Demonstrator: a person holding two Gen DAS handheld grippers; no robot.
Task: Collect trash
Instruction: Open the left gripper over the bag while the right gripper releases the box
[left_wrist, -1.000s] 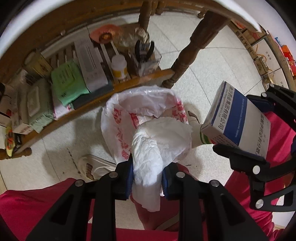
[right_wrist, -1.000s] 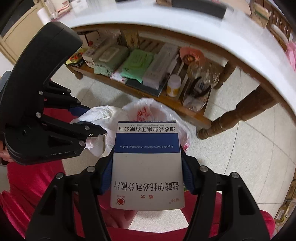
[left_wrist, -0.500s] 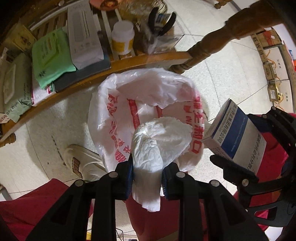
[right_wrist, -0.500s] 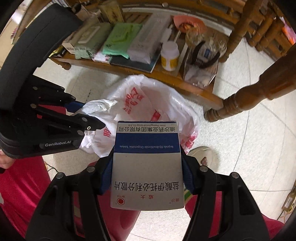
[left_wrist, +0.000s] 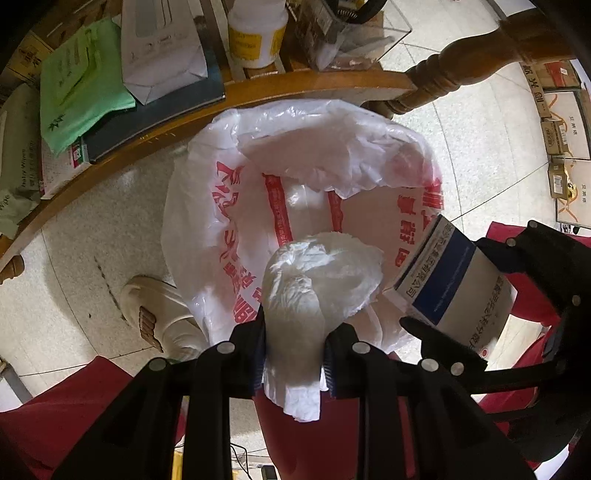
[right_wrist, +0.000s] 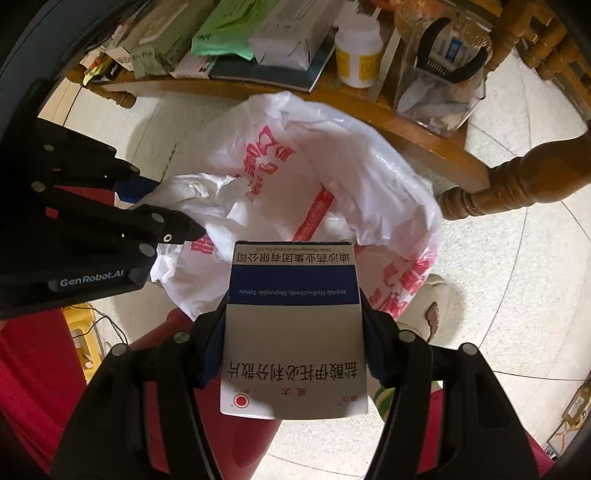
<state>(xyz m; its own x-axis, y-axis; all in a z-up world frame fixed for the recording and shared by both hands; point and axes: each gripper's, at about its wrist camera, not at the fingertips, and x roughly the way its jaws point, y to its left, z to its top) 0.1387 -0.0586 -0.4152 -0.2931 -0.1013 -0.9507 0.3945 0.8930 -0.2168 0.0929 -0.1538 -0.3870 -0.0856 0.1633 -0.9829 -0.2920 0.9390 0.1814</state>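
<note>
Two tongs over open plastic bag (left_wrist: 295, 177), left tongs (left_wrist: 295, 354) pinching crumpled tissue (left_wrist: 317, 273), right tongs (right_wrist: 293, 332) clamping medicine box (right_wrist: 293, 332), box at tissue's 3 o'clock.

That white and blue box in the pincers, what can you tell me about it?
The box is a flat cardboard medicine carton, grey-white with a dark blue band, Chinese lettering and a red dot near one corner. It looks closed and undamaged. The right gripper clamps its two long sides, holding it over the open white plastic bag with red print. Nothing else touches it.
</note>
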